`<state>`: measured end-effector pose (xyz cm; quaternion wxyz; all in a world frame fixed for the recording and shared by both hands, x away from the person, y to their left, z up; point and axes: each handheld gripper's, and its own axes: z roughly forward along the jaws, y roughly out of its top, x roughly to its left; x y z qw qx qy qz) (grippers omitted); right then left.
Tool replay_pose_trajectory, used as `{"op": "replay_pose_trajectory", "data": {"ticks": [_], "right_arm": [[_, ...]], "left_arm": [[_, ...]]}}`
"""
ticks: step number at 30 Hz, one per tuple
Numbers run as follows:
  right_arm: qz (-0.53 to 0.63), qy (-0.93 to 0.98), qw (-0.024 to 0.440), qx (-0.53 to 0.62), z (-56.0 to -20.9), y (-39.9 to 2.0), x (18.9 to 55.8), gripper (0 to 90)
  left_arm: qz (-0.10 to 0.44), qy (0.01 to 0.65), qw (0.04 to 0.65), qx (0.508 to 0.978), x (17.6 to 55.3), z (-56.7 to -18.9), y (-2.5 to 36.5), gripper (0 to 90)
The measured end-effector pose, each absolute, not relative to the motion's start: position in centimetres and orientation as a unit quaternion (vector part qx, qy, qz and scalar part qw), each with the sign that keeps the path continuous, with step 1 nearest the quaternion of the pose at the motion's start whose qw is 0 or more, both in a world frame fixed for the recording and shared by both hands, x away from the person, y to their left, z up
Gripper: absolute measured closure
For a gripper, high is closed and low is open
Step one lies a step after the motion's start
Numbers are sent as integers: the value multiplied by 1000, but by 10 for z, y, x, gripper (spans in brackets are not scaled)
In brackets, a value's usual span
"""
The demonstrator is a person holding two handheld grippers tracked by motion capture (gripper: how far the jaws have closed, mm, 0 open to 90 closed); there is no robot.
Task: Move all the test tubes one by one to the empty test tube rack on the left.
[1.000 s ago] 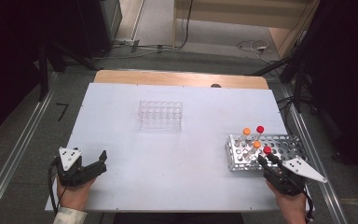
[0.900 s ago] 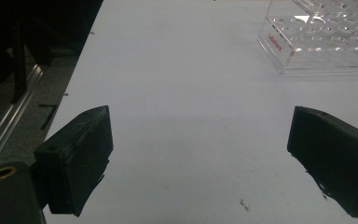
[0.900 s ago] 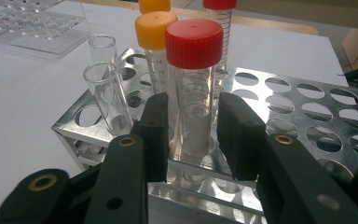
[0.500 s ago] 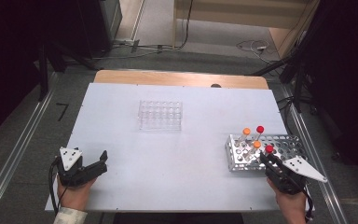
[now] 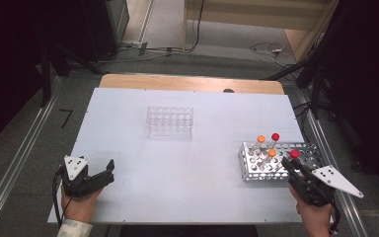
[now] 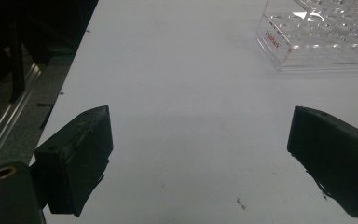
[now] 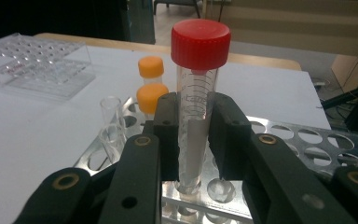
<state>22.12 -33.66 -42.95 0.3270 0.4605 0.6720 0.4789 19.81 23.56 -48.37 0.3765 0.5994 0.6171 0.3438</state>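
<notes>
Since a second ago your right gripper (image 7: 198,140) has just been closing, and its two black jaws now pinch the clear plastic tube with the red screw cap (image 7: 199,93), pads flat on either side of the graduated wall, below the cap. That tube stands upright in a near-corner hole of the perforated metal rack (image 5: 308,150) at the right side of the white table (image 5: 187,168), its foot seated in the rack's lower plate.

Lift straight up along the tube's own axis until the foot clears the top plate; any tilt before then would, I judge, lever the tube against the hole's edge or drag the rack with it. Keep the squeeze even, since the smooth round wall could slip or twist between flat pads.

Just behind the gripped tube stand two orange-capped tubes (image 7: 151,86) and a pair of open, capless clear tubes (image 7: 111,123), near enough that a sideways swing of your hand could knock them. In the high view a second red-capped tube (image 5: 275,138) stands at the back of the group.

Farther off, the clear acrylic rack with rows of empty wells (image 5: 170,121) sits mid-table, well apart from the metal one.

Your left gripper (image 5: 103,175) rests at the near left edge of the table, jaws spread wide with nothing but bare tabletop between them.
</notes>
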Motion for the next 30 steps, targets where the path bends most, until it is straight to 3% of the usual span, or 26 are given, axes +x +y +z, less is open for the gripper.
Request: {"op": "replay_pose_trajectory", "data": {"ticks": [12,30], "right_arm": [[494,671,322,450,-417,-336,210,714],[513,695,270,425,-417,-315,197,714]], "left_arm": [[343,617,378,599,198,-483,235,72],[342,613,379,604,199,-483,232,72]]}}
